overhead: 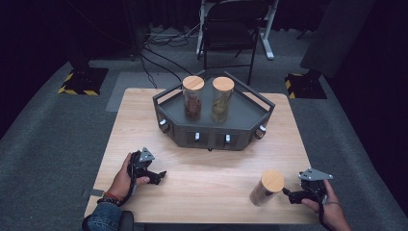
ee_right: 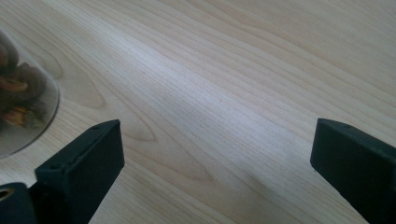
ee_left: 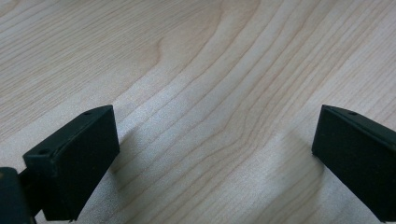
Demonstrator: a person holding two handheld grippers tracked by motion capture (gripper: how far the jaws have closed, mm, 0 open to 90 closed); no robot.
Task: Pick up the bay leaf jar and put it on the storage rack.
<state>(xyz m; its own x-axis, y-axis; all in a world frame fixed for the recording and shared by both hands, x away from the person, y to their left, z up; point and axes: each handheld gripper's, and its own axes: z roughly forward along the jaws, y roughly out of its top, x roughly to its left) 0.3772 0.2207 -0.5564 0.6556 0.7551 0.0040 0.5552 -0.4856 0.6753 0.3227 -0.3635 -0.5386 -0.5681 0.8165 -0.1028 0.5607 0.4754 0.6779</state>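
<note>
Your right gripper (overhead: 292, 195) sits wide open, empty, beside the cork-lidded glass jar (overhead: 266, 188) for grasping, while your left gripper (overhead: 161, 175) rests open on the pale wooden table (overhead: 216, 168).

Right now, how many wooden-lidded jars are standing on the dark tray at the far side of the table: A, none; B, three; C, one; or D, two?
D: two jars stand side by side on the dark tray, while a third jar stands on the table beside the open right gripper.
</note>
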